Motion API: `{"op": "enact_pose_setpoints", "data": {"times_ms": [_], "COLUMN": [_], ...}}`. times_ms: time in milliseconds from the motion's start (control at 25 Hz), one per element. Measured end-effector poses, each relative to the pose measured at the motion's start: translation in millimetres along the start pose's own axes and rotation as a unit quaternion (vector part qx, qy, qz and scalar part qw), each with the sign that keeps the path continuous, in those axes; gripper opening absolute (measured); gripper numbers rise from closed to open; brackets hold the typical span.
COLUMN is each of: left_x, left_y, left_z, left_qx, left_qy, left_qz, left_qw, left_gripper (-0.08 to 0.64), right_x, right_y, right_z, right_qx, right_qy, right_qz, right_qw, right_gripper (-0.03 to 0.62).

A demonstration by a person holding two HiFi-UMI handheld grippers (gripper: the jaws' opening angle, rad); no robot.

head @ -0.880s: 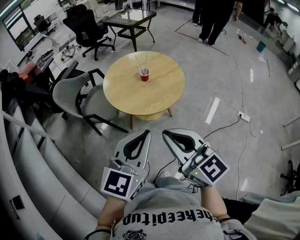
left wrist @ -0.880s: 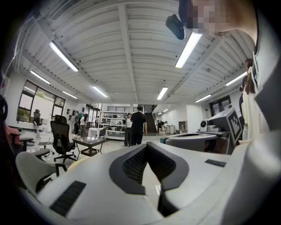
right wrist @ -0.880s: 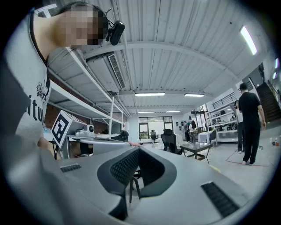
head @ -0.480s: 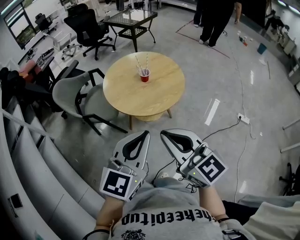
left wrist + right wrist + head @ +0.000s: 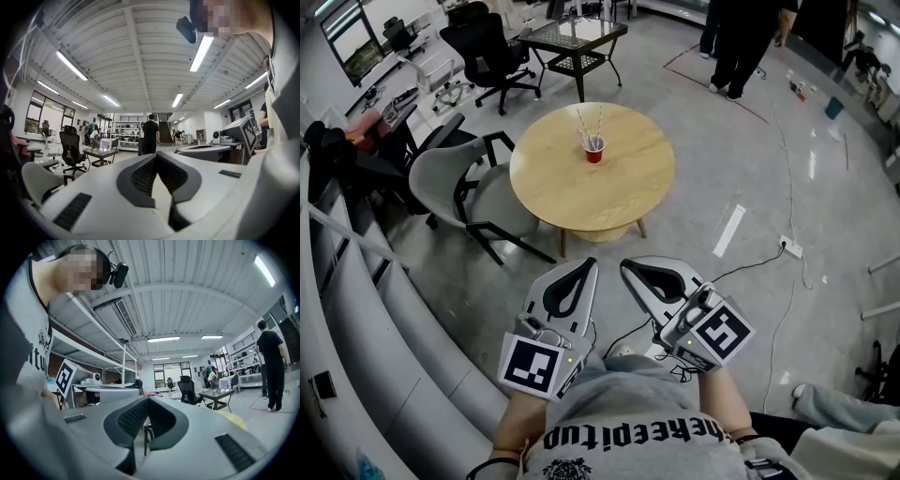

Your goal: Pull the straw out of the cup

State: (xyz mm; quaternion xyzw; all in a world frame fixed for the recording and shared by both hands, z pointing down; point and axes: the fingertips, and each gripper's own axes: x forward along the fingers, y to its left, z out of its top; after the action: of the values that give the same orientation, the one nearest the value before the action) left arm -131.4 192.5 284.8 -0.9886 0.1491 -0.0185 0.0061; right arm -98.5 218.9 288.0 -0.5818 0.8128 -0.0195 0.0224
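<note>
A red cup (image 5: 594,152) stands near the far side of a round wooden table (image 5: 581,192), with two straws (image 5: 599,122) sticking up out of it. Both grippers hang close to my body, well short of the table and above the floor. The left gripper (image 5: 588,266) has its jaws together with nothing between them, and the left gripper view shows its tips (image 5: 157,157) meeting. My right gripper (image 5: 626,268) is likewise shut and empty, its tips (image 5: 148,399) closed in the right gripper view. The cup is in neither gripper view.
A grey chair (image 5: 450,187) stands at the table's left. Behind it are a black office chair (image 5: 492,52) and a glass-topped table (image 5: 577,37). A person (image 5: 741,37) stands at the far right. A cable with a power strip (image 5: 789,247) lies on the floor to the right.
The head view has shifted slightly, so the table and cup sit a little further right in the frame. Both grippers stay shut and in place by my body.
</note>
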Motion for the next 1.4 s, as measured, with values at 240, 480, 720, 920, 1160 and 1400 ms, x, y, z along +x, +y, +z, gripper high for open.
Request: {"op": "enact_pose_setpoints", "data": {"times_ms": [240, 480, 720, 920, 1160, 1400], "left_x": [4.7, 22.4, 44.0, 63.4, 84.6, 104.9], "left_y": [2.5, 16.5, 38.3, 63.4, 103.5, 138.9], "left_z": [-8.8, -12.4, -13.5, -9.8, -9.2, -15.5], "left_qx": [-0.004, -0.006, -0.009, -0.002, 0.01, 0.003], "left_qy": [0.007, 0.011, 0.007, 0.006, 0.002, 0.03], "left_qz": [0.009, 0.004, -0.012, -0.019, -0.018, -0.031], "left_qw": [0.9999, 0.9999, 0.9999, 0.9998, 0.9998, 0.9991], "left_gripper": [0.026, 0.026, 0.026, 0.026, 0.026, 0.026], "right_x": [-3.6, 5.5, 24.2, 48.6, 88.0, 123.3], "right_y": [-14.1, -32.0, -49.4, -68.6, -88.5, -110.4], "right_z": [-18.1, -15.8, -14.2, -8.8, -7.6, -7.7], "right_qx": [0.01, 0.006, -0.003, 0.003, 0.002, 0.001], "right_qy": [0.025, 0.017, 0.021, 0.019, 0.02, 0.024], "right_qz": [-0.031, -0.036, -0.051, -0.057, -0.059, -0.076], "right_qw": [0.999, 0.999, 0.998, 0.998, 0.998, 0.997], "right_gripper": [0.029, 0.018, 0.018, 0.021, 0.02, 0.02]}}
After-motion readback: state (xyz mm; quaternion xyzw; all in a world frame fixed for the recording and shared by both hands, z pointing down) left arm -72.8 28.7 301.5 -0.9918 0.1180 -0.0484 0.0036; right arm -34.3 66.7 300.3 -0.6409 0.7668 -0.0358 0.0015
